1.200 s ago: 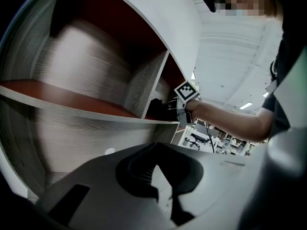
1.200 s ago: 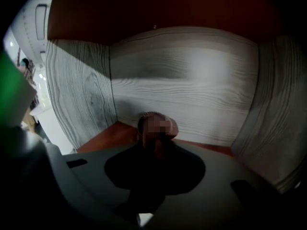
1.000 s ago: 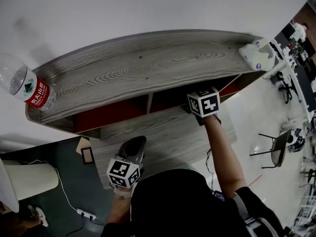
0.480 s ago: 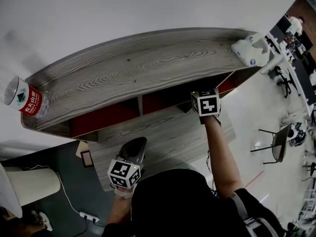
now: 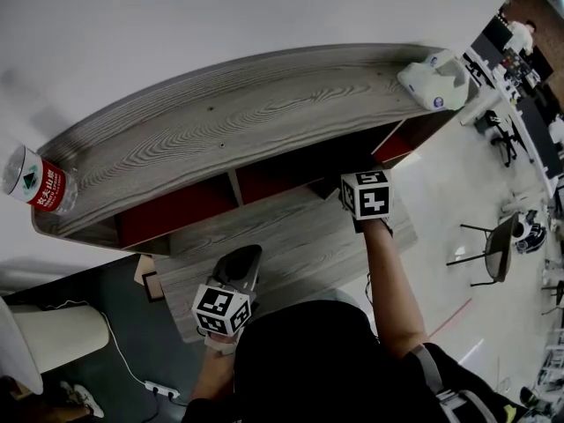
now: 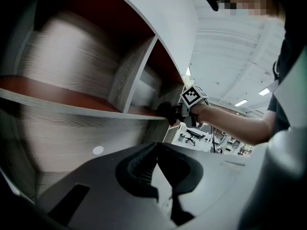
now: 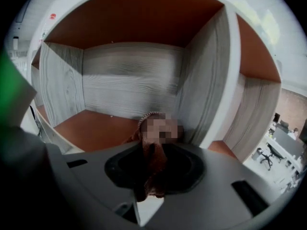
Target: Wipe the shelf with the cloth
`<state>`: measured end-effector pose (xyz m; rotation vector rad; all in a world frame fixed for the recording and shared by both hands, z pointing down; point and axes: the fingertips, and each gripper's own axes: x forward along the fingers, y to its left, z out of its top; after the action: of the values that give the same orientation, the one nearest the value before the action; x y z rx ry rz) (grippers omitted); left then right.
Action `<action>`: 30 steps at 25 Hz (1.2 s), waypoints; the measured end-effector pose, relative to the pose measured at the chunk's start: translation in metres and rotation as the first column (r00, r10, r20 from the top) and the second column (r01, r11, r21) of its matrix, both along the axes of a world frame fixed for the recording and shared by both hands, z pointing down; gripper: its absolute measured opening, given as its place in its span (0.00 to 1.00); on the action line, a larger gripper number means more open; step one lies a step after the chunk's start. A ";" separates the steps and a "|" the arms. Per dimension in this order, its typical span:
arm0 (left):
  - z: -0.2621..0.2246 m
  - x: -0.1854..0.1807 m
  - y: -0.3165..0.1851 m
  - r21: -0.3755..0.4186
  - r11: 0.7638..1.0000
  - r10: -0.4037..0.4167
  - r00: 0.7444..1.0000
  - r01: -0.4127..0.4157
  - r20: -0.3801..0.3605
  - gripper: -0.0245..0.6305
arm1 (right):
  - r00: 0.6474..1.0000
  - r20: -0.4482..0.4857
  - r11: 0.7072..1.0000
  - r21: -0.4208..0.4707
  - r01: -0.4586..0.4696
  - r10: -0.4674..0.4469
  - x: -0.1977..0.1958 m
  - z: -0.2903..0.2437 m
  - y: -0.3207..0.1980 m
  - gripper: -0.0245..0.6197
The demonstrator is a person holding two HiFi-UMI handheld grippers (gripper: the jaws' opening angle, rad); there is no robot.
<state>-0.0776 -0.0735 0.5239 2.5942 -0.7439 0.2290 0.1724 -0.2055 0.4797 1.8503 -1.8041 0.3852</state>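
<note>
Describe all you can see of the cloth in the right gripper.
The cloth is a reddish-brown, textured fabric bunched into a wad. The right gripper pinches it between its jaws, its top poking forward toward the shelf compartment's red floor. A blur patch covers its tip; contact with the shelf cannot be told.

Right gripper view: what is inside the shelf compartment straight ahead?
Nothing stands on its visible red-brown floor. The brown cloth, clamped in the right hand-held gripper, and the gripper body cover the floor's front edge.
</note>
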 end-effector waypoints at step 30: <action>-0.020 0.077 0.020 0.013 0.991 -0.132 0.990 0.132 0.054 0.05 | 0.101 0.992 0.947 0.102 -0.306 -0.075 0.022 -0.004 0.012 0.15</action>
<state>-0.0001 -0.0531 0.5038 2.5443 -0.9341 0.2574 0.1947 -0.1931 0.4757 2.0546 -2.6053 2.0167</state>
